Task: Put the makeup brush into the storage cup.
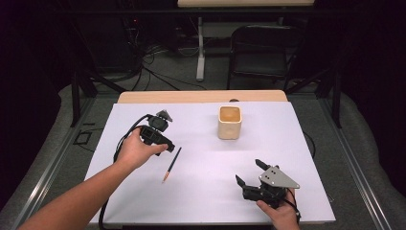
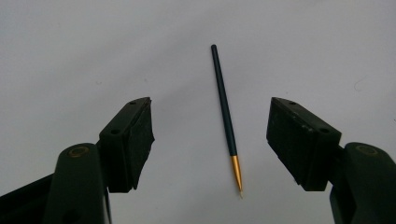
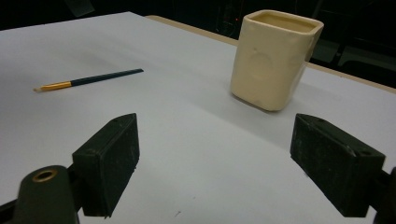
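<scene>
A thin brush (image 1: pixel 171 164) with a dark handle and a gold ferrule lies flat on the white sheet (image 1: pixel 206 196), left of centre. My left gripper (image 1: pixel 165 143) hovers just above and left of it, open. In the left gripper view the brush (image 2: pixel 225 107) lies on the sheet between the two wide-apart jaws of the left gripper (image 2: pixel 210 105), and neither pad touches it. My right gripper (image 1: pixel 249 171) rests near the front right, open and empty. The right gripper (image 3: pixel 217 121) faces a cream square cup (image 3: pixel 273 60), with the brush (image 3: pixel 93 79) farther off to its left.
The cream cup (image 1: pixel 230 123) stands upright toward the back of the sheet, right of centre. A wooden table edge (image 1: pixel 201 97) runs behind the sheet. A dark chair (image 1: pixel 263 48) and cables sit on the floor beyond the table.
</scene>
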Demonstrator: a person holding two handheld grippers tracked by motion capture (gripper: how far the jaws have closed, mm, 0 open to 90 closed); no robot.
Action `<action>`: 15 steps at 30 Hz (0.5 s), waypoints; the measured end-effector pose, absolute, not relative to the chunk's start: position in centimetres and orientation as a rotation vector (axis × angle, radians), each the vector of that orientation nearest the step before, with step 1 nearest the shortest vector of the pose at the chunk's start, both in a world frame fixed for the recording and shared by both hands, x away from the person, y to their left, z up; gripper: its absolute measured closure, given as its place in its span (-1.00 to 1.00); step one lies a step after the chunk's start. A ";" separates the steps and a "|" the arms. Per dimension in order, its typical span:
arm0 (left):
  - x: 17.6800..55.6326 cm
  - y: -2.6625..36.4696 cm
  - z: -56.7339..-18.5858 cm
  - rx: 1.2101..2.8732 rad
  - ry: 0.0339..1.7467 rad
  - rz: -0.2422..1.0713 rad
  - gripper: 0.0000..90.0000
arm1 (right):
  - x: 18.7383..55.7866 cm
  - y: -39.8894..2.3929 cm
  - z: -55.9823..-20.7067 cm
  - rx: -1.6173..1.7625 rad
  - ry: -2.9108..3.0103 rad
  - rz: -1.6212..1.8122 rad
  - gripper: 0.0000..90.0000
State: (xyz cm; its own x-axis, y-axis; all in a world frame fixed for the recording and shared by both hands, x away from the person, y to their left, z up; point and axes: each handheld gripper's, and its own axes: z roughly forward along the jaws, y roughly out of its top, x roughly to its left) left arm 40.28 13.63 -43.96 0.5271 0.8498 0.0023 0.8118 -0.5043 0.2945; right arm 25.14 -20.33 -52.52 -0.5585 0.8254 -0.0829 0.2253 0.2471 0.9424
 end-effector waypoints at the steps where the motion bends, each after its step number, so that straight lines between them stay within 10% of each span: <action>1: 40.3 13.6 -44.0 2.518 1.398 0.209 -0.28 | 25.1 -20.3 -52.5 0.953 1.936 1.317 -0.66; 15: 40.6 13.5 -45.6 2.527 1.492 0.137 -0.08 | 25.2 -20.2 -52.6 0.950 1.955 1.314 -0.65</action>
